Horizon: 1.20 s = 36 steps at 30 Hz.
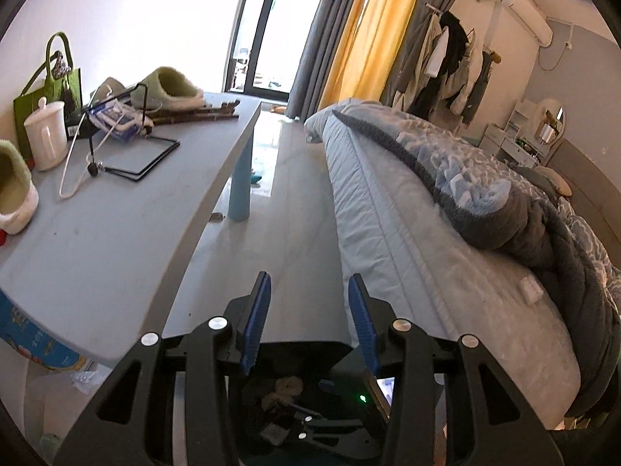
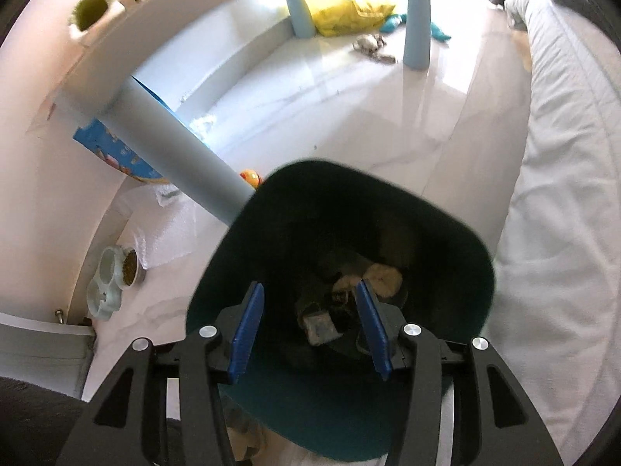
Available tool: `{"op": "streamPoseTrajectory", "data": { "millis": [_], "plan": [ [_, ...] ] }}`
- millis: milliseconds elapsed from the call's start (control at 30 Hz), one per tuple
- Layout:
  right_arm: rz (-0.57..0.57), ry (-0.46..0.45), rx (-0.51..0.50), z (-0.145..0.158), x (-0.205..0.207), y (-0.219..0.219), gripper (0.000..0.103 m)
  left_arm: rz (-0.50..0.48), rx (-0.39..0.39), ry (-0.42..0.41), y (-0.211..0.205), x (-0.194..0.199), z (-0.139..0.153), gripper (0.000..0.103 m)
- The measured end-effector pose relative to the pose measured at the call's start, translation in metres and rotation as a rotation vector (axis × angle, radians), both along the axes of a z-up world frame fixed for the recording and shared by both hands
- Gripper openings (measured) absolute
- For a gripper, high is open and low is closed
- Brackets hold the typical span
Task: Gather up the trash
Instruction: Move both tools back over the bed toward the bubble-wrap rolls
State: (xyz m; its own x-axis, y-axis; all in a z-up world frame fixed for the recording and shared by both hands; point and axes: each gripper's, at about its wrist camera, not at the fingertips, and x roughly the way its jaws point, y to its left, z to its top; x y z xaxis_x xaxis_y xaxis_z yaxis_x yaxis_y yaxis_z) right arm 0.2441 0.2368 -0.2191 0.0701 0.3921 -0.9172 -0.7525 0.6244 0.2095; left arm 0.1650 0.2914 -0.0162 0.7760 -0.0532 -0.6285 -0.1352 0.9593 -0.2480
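The right gripper hangs over the dark green bin, its jaws wide and holding nothing; inside lie scraps (peel, perhaps, though the bin is dim) and a small packet; the left gripper, also wide and empty, points along the floor between the table and the bed.

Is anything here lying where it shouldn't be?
Yes. Two fuzzy green slippers sit on the grey table rather than the floor. Under the table, a yellow bag and small scraps lie loose on the floor.
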Motion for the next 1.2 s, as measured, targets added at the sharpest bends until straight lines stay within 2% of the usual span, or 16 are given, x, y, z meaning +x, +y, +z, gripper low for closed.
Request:
{"op": "streamPoseTrajectory", "data": {
  "millis": [267, 533, 1200],
  "plan": [
    [-0.007, -0.069, 0.116, 0.048, 0.002, -0.026, 0.051, 0.001, -0.007, -0.082, -0.018, 0.004, 0.020, 0.050],
    [-0.073, -0.184, 0.176, 0.091, 0.024, -0.076, 0.053, -0.038, -0.009, -0.077, -0.051, 0.021, 0.019, 0.054],
    [-0.280, -0.314, 0.220, 0.123, 0.065, -0.213, 0.058, -0.146, -0.025, -0.060, -0.141, 0.061, 0.008, 0.066]
  ]
}}
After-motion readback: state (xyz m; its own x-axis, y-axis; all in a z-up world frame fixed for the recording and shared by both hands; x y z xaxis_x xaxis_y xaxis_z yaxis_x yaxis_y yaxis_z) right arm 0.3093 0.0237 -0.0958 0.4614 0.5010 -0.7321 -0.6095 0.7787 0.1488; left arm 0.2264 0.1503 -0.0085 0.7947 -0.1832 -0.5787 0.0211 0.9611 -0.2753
